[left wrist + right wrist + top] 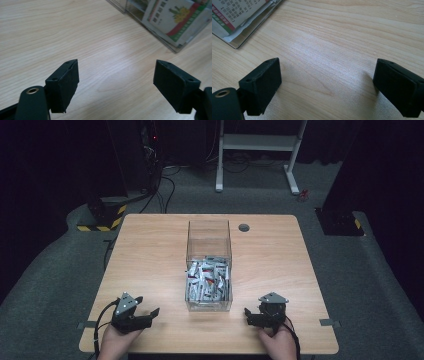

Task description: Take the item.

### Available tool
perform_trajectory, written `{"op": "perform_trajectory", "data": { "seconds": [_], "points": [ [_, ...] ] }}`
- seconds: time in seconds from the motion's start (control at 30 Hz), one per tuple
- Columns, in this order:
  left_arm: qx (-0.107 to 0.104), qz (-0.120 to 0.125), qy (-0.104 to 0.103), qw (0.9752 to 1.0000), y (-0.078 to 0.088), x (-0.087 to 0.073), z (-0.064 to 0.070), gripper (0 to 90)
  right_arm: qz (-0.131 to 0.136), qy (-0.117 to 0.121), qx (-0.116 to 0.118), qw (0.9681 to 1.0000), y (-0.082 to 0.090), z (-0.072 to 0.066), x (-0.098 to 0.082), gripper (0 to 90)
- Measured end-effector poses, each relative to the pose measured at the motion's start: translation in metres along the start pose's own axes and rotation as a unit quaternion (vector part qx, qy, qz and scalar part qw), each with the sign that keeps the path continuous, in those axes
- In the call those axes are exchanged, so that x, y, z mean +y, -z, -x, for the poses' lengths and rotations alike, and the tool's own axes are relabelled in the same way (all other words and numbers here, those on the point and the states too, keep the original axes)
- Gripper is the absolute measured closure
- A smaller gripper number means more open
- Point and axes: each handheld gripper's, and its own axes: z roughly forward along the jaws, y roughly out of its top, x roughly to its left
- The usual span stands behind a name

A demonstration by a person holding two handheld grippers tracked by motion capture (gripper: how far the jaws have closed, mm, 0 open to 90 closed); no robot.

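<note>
A pale wooden table [150,250] stands on grey carpet in a dark room. At its middle sits a clear plastic box [209,236] of white printed sachets [207,281]. The left claw [150,315] and right claw [248,316] rest released, flanking the box's near end. Up close, the left gripper view reveals a yellow-flower print on one sachet [175,15].

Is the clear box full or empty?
Partly full: the clear box holds a pile of packets in its near half; the far half looks bare.
</note>
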Motion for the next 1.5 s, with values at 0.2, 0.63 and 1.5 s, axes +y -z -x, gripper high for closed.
{"op": "perform_trajectory", "data": {
  "seconds": [0.2,0.63,1.5],
  "points": [
    [-0.006,0.01,-0.006,0.9999,0.003,0.011,0.01,20.9,0.0,0.001,0.0,1.0,0.0,0.0,0.0,7.9],
    [-0.023,0.03,-0.01,0.9992,0.005,0.035,0.02,20.6,0.001,0.004,0.002,1.0,0.0,0.0,0.0,7.9],
    [-0.058,0.043,-0.043,0.9964,-0.004,0.072,0.05,22.1,0.0,0.005,0.005,1.0,0.0,-0.001,0.0,7.9]
  ]
}}
